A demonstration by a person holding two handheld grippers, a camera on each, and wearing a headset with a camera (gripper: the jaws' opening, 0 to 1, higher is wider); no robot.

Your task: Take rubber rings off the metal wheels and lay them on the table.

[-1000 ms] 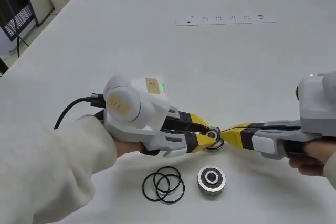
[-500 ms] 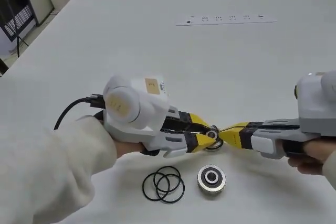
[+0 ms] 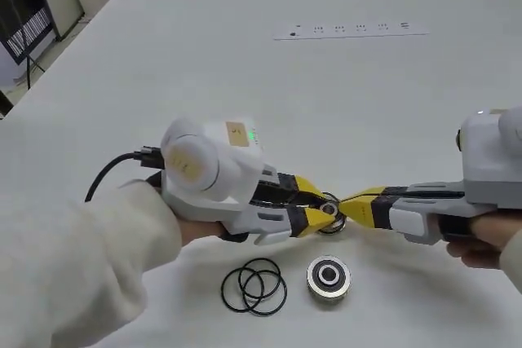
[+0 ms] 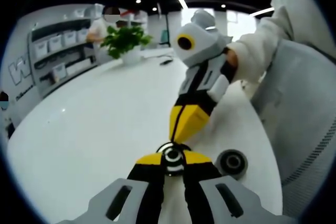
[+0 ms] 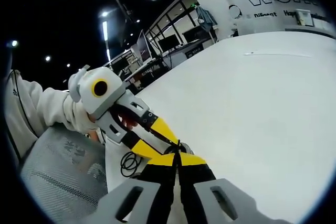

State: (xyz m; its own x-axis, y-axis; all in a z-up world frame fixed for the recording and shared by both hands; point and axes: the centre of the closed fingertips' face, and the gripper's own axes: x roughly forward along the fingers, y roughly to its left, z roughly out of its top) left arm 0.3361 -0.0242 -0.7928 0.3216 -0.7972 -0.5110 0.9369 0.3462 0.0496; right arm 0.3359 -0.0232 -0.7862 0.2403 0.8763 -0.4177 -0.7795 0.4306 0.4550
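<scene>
1. Because the left tongs (image 3: pixel 320 208) clamp the small metal wheel (image 4: pixel 172 156) by its sides only, I judge that a hard pull from the other side could twist it out of the grip, and it would drop onto the surface (image 3: pixel 245 55).
2. If the rubber ring stretches and then lets go all at once, it may snap away and roll toward the near edge; that is a guess, as the ring on this wheel shows as no more than a thin dark loop.
3. A slip could also knock the bare wheel (image 3: pixel 329 276) or the loose black rings (image 3: pixel 254 286), which lie just below the meeting point, near the near edge of the surface.
4. Left tongs: closed down on the wheel, one yellow tip on each side of it.
5. Right tongs (image 5: pixel 178 156): jaws pressed together, tips touching the wheel's rim from the opposite side; whether they have the ring pinched is too small to tell.
6. So the wheel sits between the two sets of tips, held just above the surface, well short of the far edge.
</scene>
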